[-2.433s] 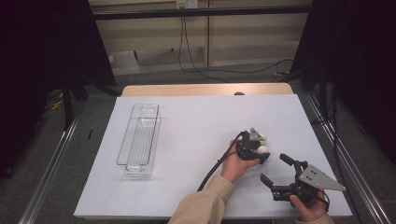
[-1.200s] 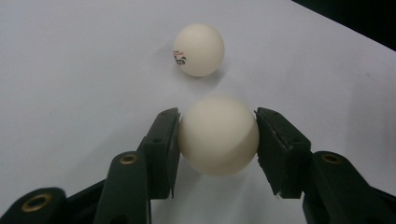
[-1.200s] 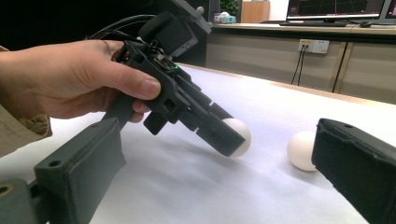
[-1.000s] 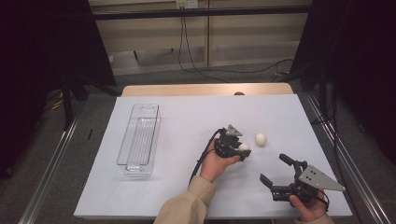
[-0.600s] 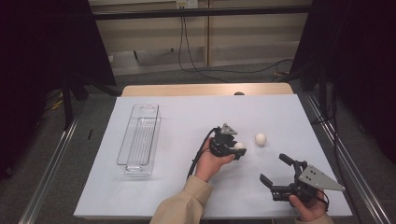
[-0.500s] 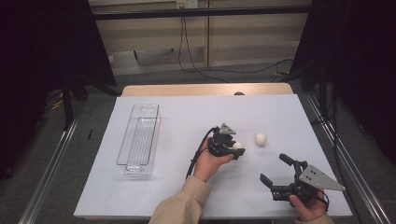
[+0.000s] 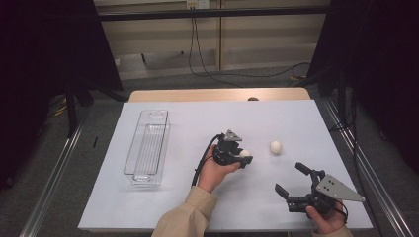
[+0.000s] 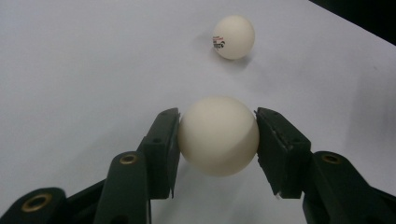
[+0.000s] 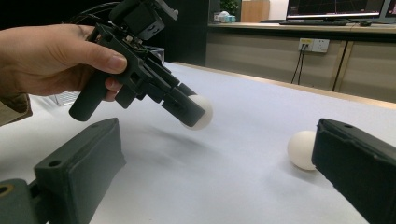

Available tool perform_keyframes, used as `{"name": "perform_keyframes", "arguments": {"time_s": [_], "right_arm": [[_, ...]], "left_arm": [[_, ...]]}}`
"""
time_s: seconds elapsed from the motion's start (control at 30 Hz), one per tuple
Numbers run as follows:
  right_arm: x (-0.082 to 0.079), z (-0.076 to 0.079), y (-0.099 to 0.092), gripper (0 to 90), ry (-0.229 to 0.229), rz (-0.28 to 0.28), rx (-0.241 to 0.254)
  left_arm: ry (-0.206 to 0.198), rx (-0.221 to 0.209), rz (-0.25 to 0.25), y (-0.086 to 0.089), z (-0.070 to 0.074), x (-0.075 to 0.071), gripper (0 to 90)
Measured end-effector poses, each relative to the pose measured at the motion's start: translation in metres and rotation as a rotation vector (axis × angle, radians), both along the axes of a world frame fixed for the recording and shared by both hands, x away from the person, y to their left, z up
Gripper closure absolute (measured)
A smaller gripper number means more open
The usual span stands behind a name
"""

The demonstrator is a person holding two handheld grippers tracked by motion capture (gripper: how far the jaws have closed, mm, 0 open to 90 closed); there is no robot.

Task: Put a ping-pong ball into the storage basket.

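Bench [image 7: 163,207] evenly lit from above; surroundings dark. Soft shadows under balls. Near jaws slightly blurred.

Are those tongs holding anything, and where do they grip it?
The left tongs pinch a white ball across its middle, lifted off the table. The right tongs stand open, holding nothing.

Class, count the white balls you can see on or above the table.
2. One ball is clamped in the left gripper, lifted off the table; the other ball lies on the white table just beyond it.
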State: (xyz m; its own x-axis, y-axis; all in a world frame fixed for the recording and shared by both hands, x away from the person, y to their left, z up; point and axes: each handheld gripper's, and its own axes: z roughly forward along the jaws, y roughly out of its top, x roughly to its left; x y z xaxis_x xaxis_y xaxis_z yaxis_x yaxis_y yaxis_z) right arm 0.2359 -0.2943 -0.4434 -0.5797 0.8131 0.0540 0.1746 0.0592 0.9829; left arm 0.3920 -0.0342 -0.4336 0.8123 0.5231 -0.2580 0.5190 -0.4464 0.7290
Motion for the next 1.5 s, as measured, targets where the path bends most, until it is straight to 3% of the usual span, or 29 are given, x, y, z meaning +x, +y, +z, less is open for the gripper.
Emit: {"name": "perform_keyframes", "arguments": {"time_s": [1.5], "right_arm": [[0.0, 0.0, 0.0, 1.4, -0.002, 0.001, 0.003]], "left_arm": [[0.038, 0.018, 0.062, 0.034, 0.001, 0.004, 51.2]]}}
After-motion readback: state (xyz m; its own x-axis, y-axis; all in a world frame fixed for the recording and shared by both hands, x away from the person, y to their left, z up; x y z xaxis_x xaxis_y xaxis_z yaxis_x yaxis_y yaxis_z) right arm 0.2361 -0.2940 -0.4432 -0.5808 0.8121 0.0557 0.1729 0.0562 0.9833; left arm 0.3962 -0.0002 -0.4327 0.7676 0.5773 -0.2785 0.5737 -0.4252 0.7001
